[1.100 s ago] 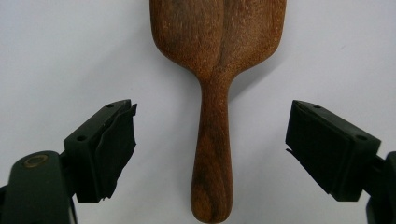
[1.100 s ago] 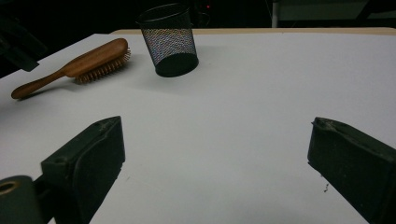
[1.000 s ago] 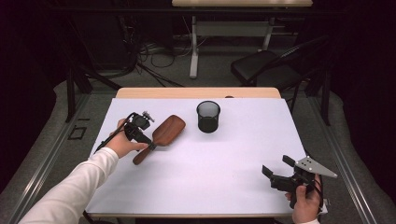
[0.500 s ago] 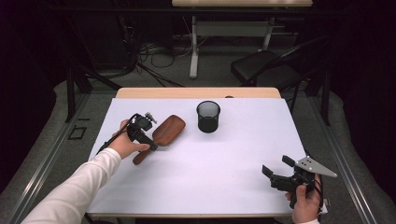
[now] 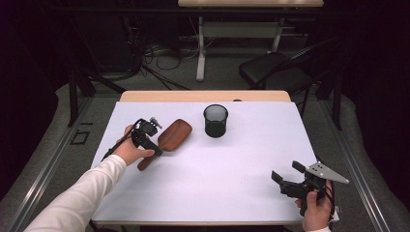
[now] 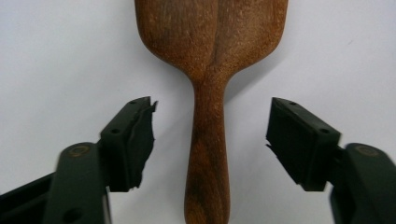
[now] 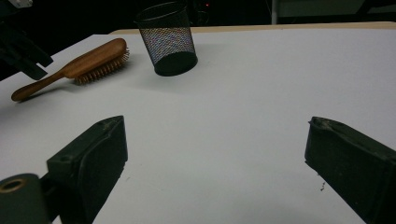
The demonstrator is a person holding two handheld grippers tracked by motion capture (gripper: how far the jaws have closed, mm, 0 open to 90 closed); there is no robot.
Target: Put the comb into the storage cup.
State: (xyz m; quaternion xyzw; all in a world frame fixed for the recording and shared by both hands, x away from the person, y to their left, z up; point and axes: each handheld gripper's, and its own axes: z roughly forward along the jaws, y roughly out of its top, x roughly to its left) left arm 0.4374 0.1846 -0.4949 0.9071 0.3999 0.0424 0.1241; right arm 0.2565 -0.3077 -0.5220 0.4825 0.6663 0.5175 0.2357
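Observation:
A brown wooden hairbrush [image 5: 174, 134] lies bristles down on the white table [image 5: 232, 193], at its left. My left gripper [image 5: 155, 147] hangs over the brush's handle [image 6: 208, 154]. Its jaws have just been closing and stand on either side of the handle, with a gap between each pad and the wood. The left gripper [image 6: 212, 135] is open. A black mesh cup [image 5: 215, 121] stands upright behind the middle of the table. Near the front right corner my right gripper [image 5: 286, 172] stands open over bare table, and its jaws [image 7: 217, 154] point toward the brush [image 7: 93, 60] and the cup [image 7: 168, 39].
A black chair [image 5: 275, 72] and a desk frame [image 5: 200, 53] stand on the floor beyond the table, with cables lying there. A wooden strip [image 5: 203, 95] runs along the table's far edge. White tabletop stretches between the two hands.

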